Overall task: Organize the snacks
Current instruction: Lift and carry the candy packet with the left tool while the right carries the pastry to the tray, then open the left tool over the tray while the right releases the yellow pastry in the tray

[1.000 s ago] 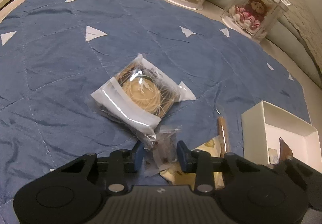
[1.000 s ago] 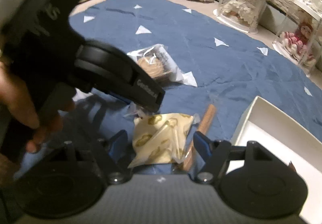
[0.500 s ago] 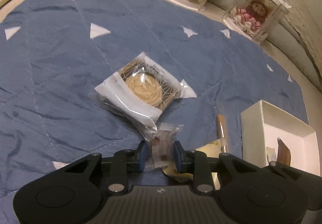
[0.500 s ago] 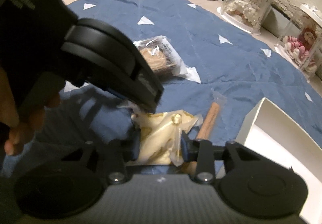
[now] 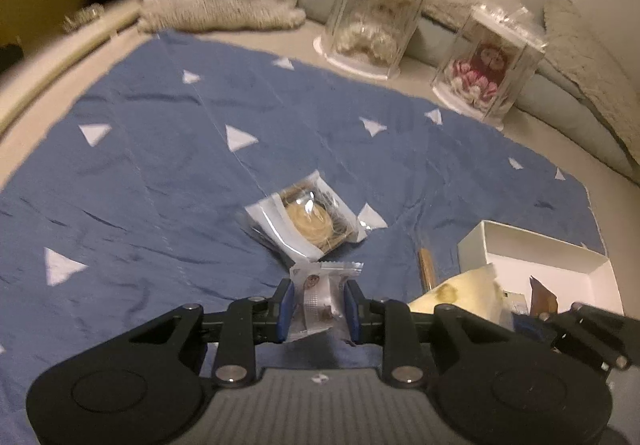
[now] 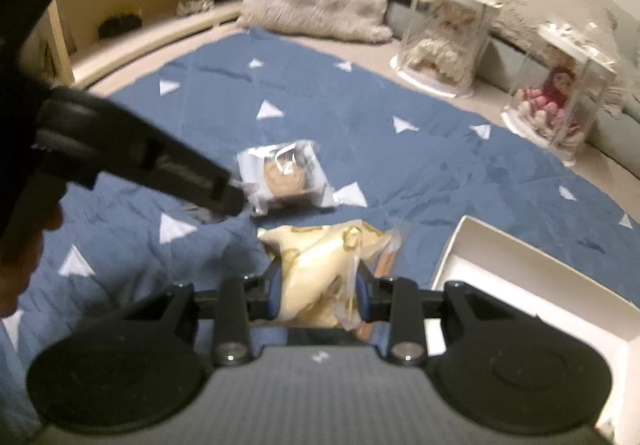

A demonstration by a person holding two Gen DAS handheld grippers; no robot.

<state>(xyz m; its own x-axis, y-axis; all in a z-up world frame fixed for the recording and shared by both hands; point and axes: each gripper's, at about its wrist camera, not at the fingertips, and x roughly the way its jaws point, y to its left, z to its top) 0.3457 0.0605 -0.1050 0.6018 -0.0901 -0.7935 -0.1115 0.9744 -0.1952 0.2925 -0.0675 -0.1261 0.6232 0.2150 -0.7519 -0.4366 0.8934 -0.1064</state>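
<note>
Left wrist view: the left gripper (image 5: pixel 318 311) is pinching a small clear-wrapped candy (image 5: pixel 320 295) between its blue pads, the packet standing upright with its crimped top edge poking above the fingertips and its long axis running away from the camera. Right wrist view: the right gripper (image 6: pixel 318 295) is clamping a pale yellow snack bag (image 6: pixel 320 269) — crumpled, printed with darker gold motifs — narrow between its jaws, the bag's bulk fanning out ahead of the tips.

Both loads are hanging just above the blue triangle-print blanket (image 5: pixel 160 181), near its right-hand edge. A white open box (image 5: pixel 532 257) is sitting at that edge, to the right of both grippers; the right one is judged nearer, with the box's near wall (image 6: pixel 472 245) just beside its right finger, so the drop looks like a short swing rightward for it and a longer one for the left.

Still lying on the blanket are a round cookie in a clear square pack (image 5: pixel 308 223), ahead of both tools toward the middle — and a thin brown stick snack (image 5: pixel 426 265) between the yellow bag and the box.
</note>
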